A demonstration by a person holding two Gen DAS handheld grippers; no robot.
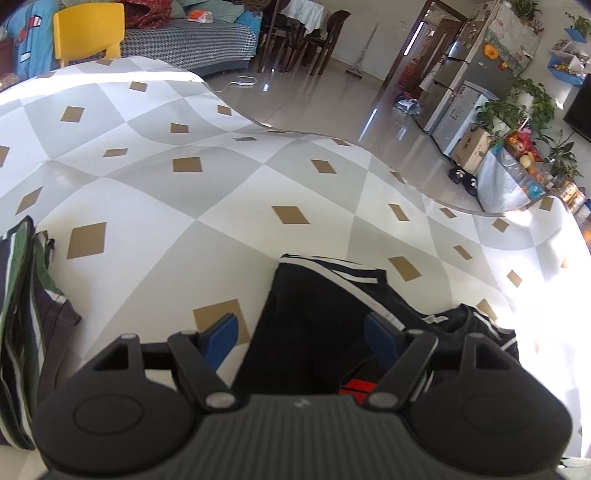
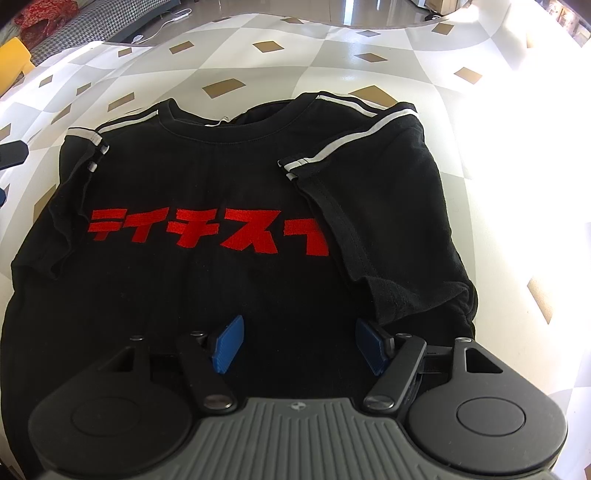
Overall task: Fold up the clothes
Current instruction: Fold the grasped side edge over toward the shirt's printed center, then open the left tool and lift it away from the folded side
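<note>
A black T-shirt [image 2: 229, 177] with red lettering and white shoulder stripes lies face up on the table, both sleeves folded in over the chest. My right gripper [image 2: 301, 341] hovers open over the shirt's lower middle, nothing between its blue pads. In the left wrist view the same shirt [image 1: 314, 325] shows from its side, a striped sleeve edge toward the far end. My left gripper [image 1: 301, 330] is open above that shirt edge, one pad over the tablecloth and the other over black fabric.
The table wears a grey and white checked cloth [image 1: 177, 184] with brown diamonds. A folded green-striped garment [image 1: 26, 314] lies at the left. A yellow chair [image 1: 88, 31], a sofa and a glossy floor [image 1: 332, 99] lie beyond the table edge. Strong sunlight washes out the right side.
</note>
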